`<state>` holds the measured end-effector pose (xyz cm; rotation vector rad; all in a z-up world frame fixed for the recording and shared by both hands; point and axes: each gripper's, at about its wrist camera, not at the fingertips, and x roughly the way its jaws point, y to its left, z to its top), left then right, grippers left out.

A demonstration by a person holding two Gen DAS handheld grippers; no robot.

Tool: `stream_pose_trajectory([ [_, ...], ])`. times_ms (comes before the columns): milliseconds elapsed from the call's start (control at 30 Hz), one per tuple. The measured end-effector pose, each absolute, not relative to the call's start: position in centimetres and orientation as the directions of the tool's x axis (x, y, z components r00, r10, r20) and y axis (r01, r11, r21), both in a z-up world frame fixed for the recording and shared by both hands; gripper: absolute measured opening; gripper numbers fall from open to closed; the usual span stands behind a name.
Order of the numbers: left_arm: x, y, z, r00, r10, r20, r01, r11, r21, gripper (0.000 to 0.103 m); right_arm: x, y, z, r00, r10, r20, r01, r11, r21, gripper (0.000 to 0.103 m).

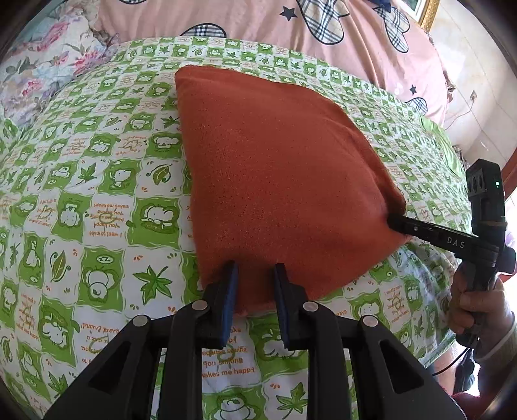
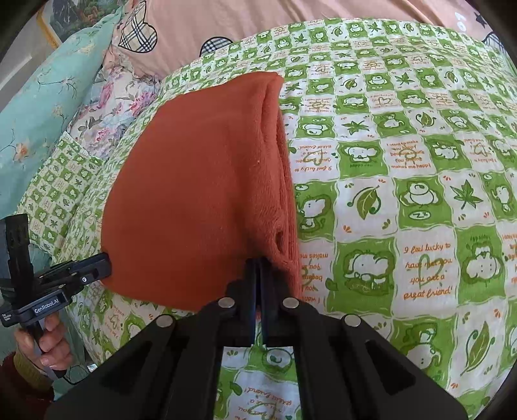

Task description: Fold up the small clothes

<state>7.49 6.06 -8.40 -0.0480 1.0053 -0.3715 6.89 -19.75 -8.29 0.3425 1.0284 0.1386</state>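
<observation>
A folded rust-orange knit garment (image 1: 274, 174) lies on a green-and-white cartoon bedsheet (image 1: 97, 194). My left gripper (image 1: 255, 268) stands open at the garment's near left corner, with the cloth edge between its fingers. My right gripper (image 2: 258, 261) is shut on the garment's near right corner (image 2: 278, 252), where the stacked layers show. The garment also shows in the right wrist view (image 2: 194, 194). The right gripper shows in the left wrist view (image 1: 395, 223), and the left gripper in the right wrist view (image 2: 105, 261).
A pink duvet with plaid hearts (image 1: 290, 26) lies behind the sheet. A floral pillow (image 1: 48, 71) and a teal pillow (image 2: 42, 97) sit at the far left. The bed edge (image 1: 452, 323) drops off near the hand.
</observation>
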Motion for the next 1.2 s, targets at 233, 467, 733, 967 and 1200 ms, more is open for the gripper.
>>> stream_pose_trajectory([
  [233,7.3,5.9,-8.4,0.490,-0.302,-0.818,0.262,0.946,-0.192,0.023,6.4,-20.0,-8.2,0.510,0.274,-0.815,0.060,0.934,0.352,0.002],
  [467,6.8,6.4,-7.5,0.476,-0.252,-0.842,0.195,0.965,-0.178,0.025,4.9,-19.4,-6.9,0.493,0.241,-0.836,0.085,0.943,0.322,0.003],
  [733,4.1,6.2,-4.0,0.549,-0.064,-0.833,0.114,0.993,-0.001,0.065,1.8,-18.4,-5.2,0.491,0.258,-0.832,0.054,0.944,0.324,0.018],
  [967,1.7,5.2,-2.1,0.588,-0.012,-0.809,0.106,0.992,0.062,0.080,-1.0,-18.3,-3.8,0.539,0.253,-0.803,0.050,0.942,0.331,0.049],
  [1200,-0.1,4.5,-0.8,0.622,0.034,-0.782,0.094,0.989,0.118,0.086,-2.6,-17.9,-2.1,0.567,0.261,-0.781,0.025,0.943,0.333,0.050],
])
